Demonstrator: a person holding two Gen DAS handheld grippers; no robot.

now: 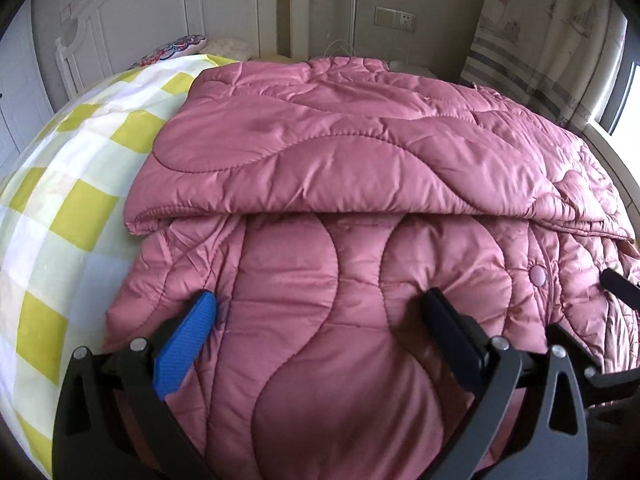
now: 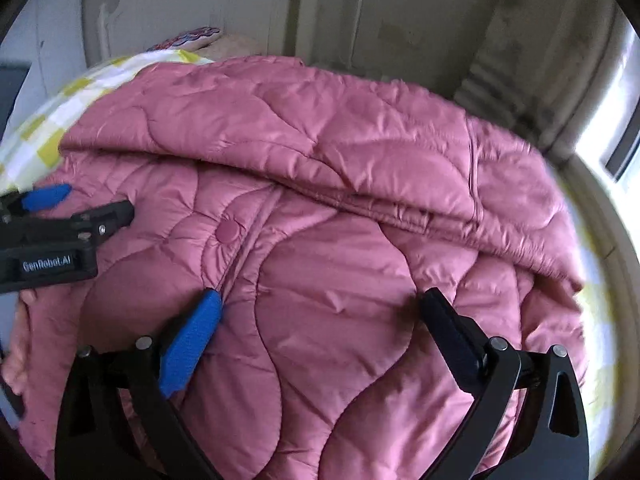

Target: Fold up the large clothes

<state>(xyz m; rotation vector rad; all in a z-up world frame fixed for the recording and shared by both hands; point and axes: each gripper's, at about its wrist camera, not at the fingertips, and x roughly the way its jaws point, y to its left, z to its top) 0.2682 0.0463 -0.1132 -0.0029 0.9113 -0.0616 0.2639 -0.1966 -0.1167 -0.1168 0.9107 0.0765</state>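
A pink quilted coat (image 1: 360,184) lies spread on the bed, its far part folded back toward me over the near part, with a snap button (image 1: 537,275) at the right. My left gripper (image 1: 320,300) hovers open just over the coat's near panel, nothing between its fingers. The same pink coat (image 2: 340,184) fills the right wrist view. My right gripper (image 2: 320,300) is open above its near panel, right of the snap button (image 2: 227,232). The left gripper (image 2: 84,204) shows there at the left edge, and one finger of the right gripper (image 1: 620,286) shows at the left wrist view's right edge.
The bed has a yellow-and-white checked sheet (image 1: 68,216), bare to the left of the coat. Patterned pillows (image 1: 176,50) lie by the white headboard (image 1: 132,12). A wall socket (image 1: 394,18), a curtain (image 1: 548,32) and a bright window (image 2: 624,136) are at the back right.
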